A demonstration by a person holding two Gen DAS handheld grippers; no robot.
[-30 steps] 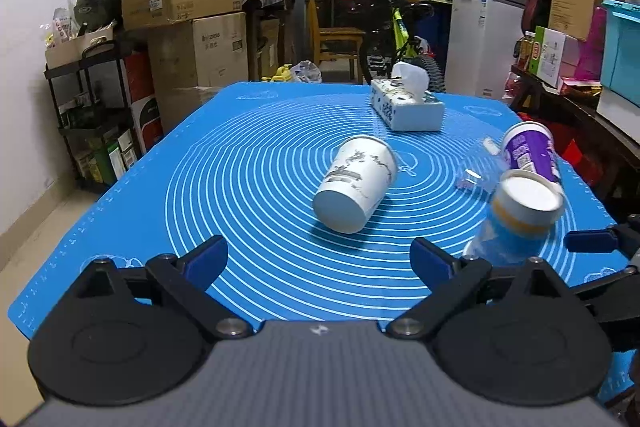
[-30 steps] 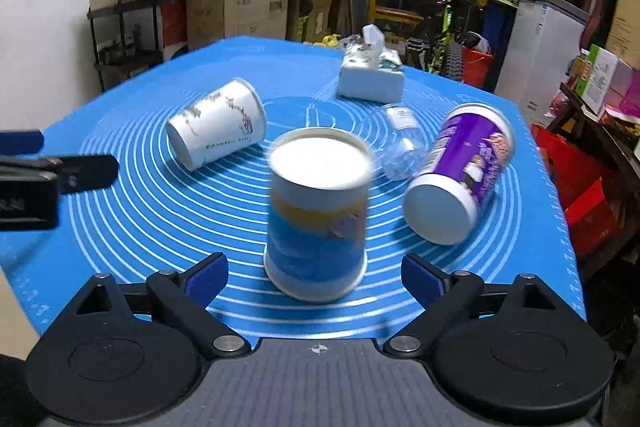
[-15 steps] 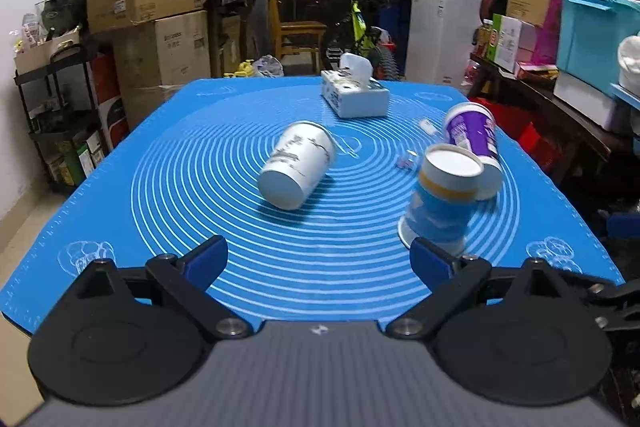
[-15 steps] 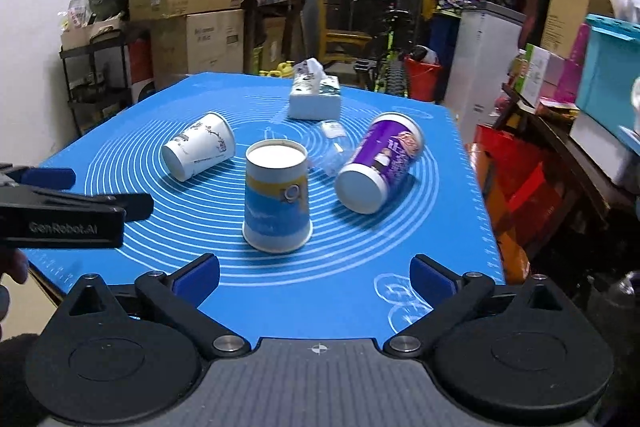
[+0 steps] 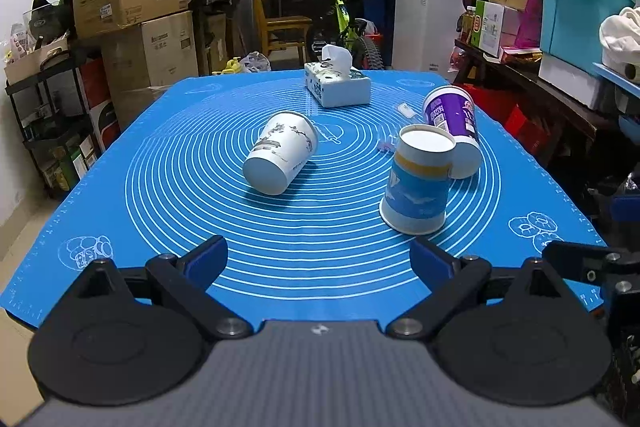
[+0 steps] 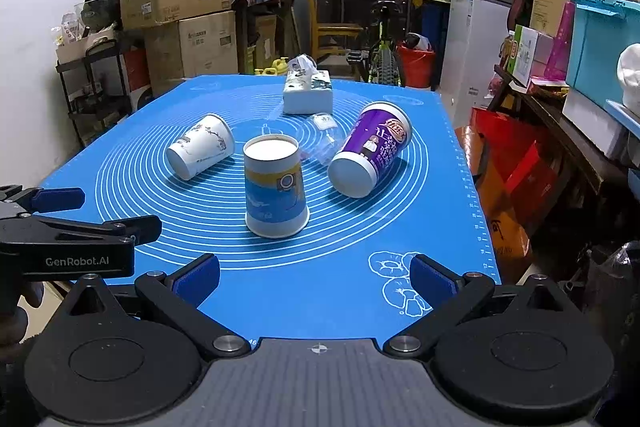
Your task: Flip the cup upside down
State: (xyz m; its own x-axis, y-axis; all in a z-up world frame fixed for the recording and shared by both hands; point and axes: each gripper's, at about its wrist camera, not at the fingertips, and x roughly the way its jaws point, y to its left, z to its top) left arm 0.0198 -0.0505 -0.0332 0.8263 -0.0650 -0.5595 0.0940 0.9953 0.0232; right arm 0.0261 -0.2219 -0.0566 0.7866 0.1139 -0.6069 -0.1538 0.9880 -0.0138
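Near the middle of the blue mat [image 6: 424, 235] the blue and yellow cup [image 6: 275, 187] stands mouth-down, its white base facing up, a bit closer to my edge than the other cups. It's standing free; neither of my tongs touches it.

My right tongs [image 6: 314, 277] hang over the near edge of the mat with the jaws spread wide and nothing between them. My left tongs [image 5: 318, 259] are the same, wide open and empty, also at the near edge. From the right camera I can see the left tongs poking in from the left side, off the mat's left edge.

The white cup with the ink-style print [image 5: 281, 151] lies on its side left of the middle, its bottom pointing toward me. The purple cup [image 6: 370, 149] lies on its side too, toward the right edge, also bottom toward me. In the left view it looks like it sits just behind the blue and yellow cup [image 5: 420, 181], maybe touching, but the right view shows them apart.

A clear plastic cup [image 6: 322, 139], hard to make out, lies between the purple one and the middle. A tissue box [image 5: 337, 87] sits near the far edge.
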